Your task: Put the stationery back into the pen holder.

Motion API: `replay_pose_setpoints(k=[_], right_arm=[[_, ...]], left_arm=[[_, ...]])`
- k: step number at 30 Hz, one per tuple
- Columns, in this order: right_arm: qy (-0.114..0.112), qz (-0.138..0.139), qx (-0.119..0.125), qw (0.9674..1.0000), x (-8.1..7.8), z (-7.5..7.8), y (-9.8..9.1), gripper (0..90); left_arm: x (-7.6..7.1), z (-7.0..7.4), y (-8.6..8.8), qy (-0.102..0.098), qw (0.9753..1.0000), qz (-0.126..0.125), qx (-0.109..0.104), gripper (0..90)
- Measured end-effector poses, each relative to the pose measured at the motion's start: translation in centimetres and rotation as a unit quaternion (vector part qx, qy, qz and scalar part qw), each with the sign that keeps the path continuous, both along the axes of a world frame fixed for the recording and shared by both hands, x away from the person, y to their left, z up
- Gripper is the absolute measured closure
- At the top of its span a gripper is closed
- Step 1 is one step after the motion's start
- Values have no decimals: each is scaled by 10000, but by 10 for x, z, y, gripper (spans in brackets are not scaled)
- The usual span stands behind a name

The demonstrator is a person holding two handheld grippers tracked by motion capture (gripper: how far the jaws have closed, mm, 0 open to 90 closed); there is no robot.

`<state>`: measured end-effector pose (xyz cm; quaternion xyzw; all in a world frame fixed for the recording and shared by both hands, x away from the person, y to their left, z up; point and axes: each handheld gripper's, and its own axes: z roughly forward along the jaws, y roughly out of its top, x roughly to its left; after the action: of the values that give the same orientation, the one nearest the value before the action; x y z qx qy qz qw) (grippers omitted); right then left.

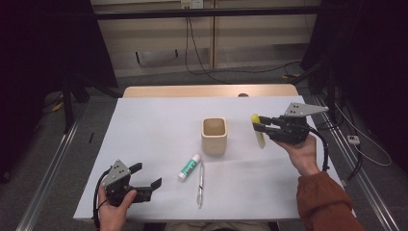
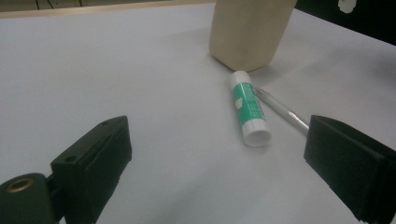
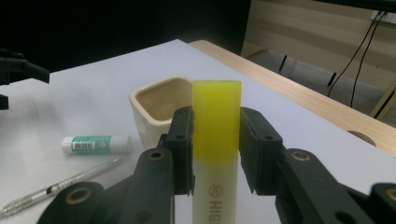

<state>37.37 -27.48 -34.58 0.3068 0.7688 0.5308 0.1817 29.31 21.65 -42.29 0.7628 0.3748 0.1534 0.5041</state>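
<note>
Beige cup (image 1: 214, 135) upright, hollow bare, highlighter (image 3: 216, 140) gripped outside it

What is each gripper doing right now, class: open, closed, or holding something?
Left gripper: open, holding nothing, low over the table.
Right gripper: closed on the yellow highlighter.

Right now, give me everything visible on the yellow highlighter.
The highlighter is a flat-sided marker with a bright yellow cap and a paler, translucent-looking plastic barrel printed with dark letters, partly readable as "HIG". The cap is on. The right hand-held gripper clamps it between both jaws near where cap meets barrel. In the high view it is held above the white table, right of the beige cup.
</note>
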Motion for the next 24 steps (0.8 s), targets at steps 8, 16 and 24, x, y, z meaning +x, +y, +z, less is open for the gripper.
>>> replay_pose_setpoints(k=[8, 16, 24], right_arm=[[-97, 81, 107, 9999, 6, 8, 14, 675], [-246, 193, 202, 9993, 15, 14, 28, 675], [-347, 216, 368, 9985, 23, 21, 41, 675]], left_arm=[[0, 0, 0, -5, 10000, 0, 13, 75], [0, 0, 1, -13, 10000, -1, 23, 74], [0, 0, 1, -10, 10000, -1, 22, 74]])
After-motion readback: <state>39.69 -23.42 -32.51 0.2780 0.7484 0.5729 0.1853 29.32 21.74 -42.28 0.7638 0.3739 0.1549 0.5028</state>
